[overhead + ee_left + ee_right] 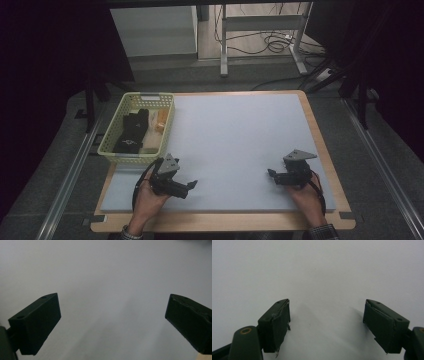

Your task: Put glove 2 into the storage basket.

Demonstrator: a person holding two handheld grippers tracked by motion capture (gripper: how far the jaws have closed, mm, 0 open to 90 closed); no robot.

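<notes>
On grey mat [235, 145], both tools [192, 185] [271, 173] agape

left hand-held gripper [192, 184]: black, grey plate on top. right hand-held gripper [270, 173]: black, grey plate too; its arms in the right gripper view look dark green with a brass-coloured pivot. mat [235, 140]: plain pale blue-grey, no pattern. table [320, 145]: light wood edge. basket [116, 151]: pale yellow lattice. glove [131, 131]: black with a small white mark. orange item [161, 120] beside it.
</notes>
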